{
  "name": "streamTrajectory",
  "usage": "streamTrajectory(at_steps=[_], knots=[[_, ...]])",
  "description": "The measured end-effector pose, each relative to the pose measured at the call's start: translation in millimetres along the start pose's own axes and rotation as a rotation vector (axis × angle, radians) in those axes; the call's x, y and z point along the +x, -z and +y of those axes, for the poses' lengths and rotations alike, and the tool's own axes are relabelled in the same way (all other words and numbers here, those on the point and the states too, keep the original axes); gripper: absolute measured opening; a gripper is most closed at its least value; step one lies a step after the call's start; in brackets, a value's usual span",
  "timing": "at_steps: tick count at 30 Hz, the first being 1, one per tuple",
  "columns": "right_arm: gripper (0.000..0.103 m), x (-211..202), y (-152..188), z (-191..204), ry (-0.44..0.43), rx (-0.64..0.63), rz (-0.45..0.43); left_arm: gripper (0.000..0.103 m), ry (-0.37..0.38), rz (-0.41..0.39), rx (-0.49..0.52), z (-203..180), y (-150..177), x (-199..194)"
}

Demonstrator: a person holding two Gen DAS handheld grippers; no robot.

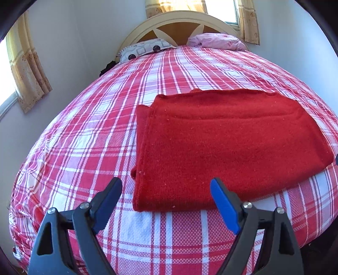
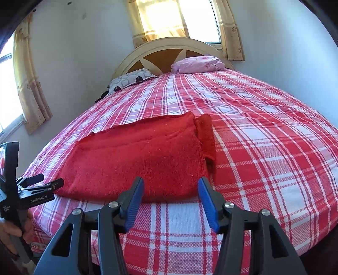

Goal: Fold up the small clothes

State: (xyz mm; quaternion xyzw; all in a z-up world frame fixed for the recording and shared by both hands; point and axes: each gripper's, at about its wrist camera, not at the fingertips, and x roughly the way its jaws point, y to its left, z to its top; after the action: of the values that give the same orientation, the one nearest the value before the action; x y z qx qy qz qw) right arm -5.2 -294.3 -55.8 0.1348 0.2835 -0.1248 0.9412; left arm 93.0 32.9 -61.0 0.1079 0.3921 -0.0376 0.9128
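One red knit garment (image 1: 221,143) sits folded into a fat rectangle near the foot end of the bed, flat on the red-and-white plaid sheet (image 1: 84,131), with a narrower layer of the same fabric peeking out along one short side. Both grippers are clear of it. Left gripper (image 1: 166,186) has its blue-padded jaws spread wide with nothing in them, hanging just short of the fold's near edge. Right gripper (image 2: 171,184) is also parted, less wide, empty too, lined up on the near edge from the other side. In the right wrist view you can see a hand (image 2: 12,228) gripping the left tool's handle. Up at the head end there's a patterned grey pillow (image 1: 143,49), a pink bundle (image 1: 219,41), a cream arched headboard (image 1: 179,23) and yellowish curtains (image 2: 160,19).
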Motion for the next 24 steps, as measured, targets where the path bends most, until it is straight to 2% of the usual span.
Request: streamTrajectory(at_steps=[7,19,24], knots=[[0.071,3,-15,9,-0.031,0.005,-0.018,0.090,0.009,0.009,-0.013,1,-2,2],[0.071,8,-21,16,-0.028,-0.013,-0.022,0.090,0.022,0.022,-0.033,7,-3,9],[0.071,2,-22,0,0.022,0.005,-0.038,0.090,0.082,0.019,-0.085,23,-4,11]])
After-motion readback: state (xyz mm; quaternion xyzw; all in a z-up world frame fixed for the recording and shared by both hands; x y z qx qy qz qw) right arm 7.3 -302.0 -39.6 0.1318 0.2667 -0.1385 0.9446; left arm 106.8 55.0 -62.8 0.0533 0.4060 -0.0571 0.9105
